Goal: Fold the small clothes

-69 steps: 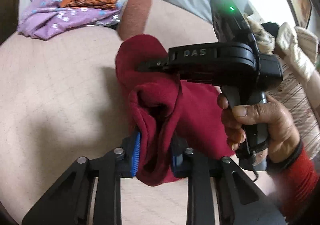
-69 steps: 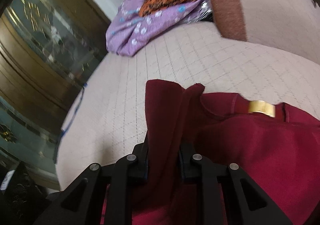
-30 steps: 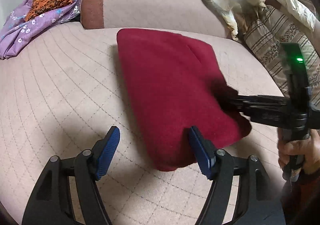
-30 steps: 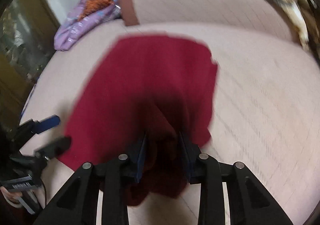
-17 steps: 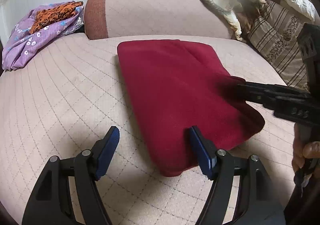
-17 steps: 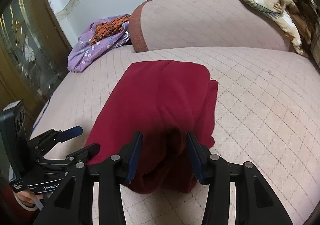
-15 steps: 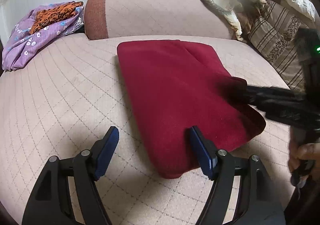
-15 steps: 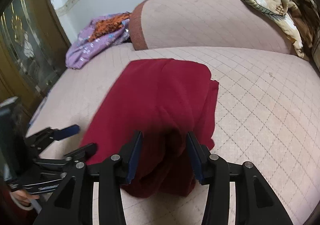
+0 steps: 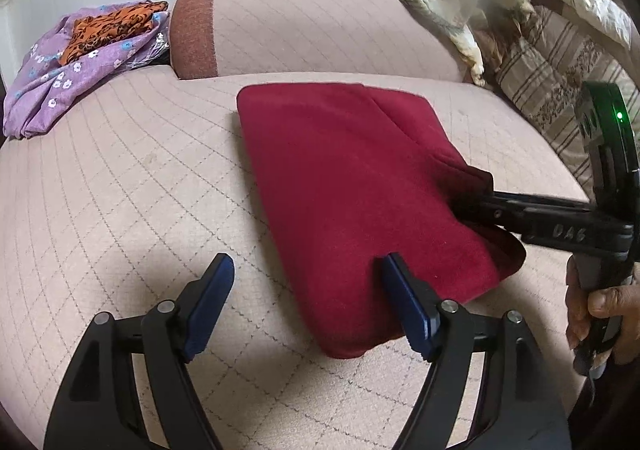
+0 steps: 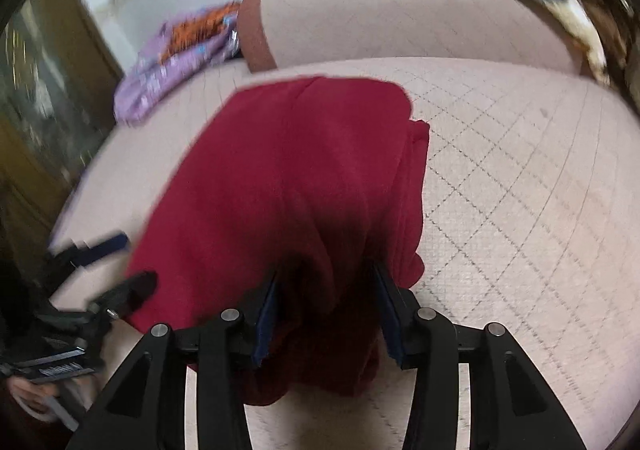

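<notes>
Lying folded on the quilted beige sofa seat (image 9: 120,185), the dark red fleece garment (image 9: 352,185) has the right gripper (image 10: 326,314) loosely straddling its near corner, fingers parted; the left gripper (image 9: 306,302) stands spread wide beside its near edge.

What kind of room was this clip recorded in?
Most likely a home living room or bedroom: the red garment lies on a quilted beige cushion with a bolster behind, loose clothes heaped at one end, and a wooden cabinet beside it.
</notes>
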A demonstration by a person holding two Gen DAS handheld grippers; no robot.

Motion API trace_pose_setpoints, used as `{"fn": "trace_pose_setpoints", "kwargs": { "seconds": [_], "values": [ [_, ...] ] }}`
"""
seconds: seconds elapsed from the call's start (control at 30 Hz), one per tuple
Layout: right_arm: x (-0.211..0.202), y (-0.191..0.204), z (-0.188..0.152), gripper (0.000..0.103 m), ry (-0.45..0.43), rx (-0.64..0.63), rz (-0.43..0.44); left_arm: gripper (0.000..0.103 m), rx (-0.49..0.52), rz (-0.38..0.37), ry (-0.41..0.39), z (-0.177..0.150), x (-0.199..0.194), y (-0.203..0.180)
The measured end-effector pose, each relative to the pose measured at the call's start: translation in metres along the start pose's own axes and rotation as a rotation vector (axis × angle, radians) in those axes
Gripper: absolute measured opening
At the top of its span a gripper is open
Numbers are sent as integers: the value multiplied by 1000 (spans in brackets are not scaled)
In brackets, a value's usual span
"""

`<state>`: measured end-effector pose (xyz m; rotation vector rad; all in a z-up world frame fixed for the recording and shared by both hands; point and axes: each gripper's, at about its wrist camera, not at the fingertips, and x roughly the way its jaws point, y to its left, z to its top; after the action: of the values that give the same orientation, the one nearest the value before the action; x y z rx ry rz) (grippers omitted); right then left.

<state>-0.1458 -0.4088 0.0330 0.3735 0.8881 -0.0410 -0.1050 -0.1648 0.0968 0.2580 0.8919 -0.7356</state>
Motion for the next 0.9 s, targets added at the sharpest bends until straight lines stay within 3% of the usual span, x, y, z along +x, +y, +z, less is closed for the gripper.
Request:
{"fn": "trace_pose_setpoints", "kwargs": {
  "seconds": [0.03, 0.07, 0.13, 0.27, 0.37, 0.6, 0.9],
  "values": [
    [-2, -4, 1, 58, -12, 26, 19, 76, -13, -6, -3, 1, 0, 2],
    [-5, -7, 2, 74, -31, 51, 36, 77, -35, -18, -5, 3, -1, 5],
    [-10, -11, 4, 87, -75, 80, 12, 78, -71, -42, -1, 5, 1, 10],
    [-4, -21, 9, 87, -84, 136, 34, 79, -163, -101, 36, 9, 10, 23],
    [3, -27, 11, 87, -88, 181, 78, 79, -188, -120, 52, 9, 15, 25],
    [19, -29, 14, 87, -69, 197, 84, 79, -243, -183, 50, 19, 25, 29],
    [37, -43, 16, 92, -70, 237, 177, 89, -355, -288, 102, 22, 65, 39]
  ]
}}
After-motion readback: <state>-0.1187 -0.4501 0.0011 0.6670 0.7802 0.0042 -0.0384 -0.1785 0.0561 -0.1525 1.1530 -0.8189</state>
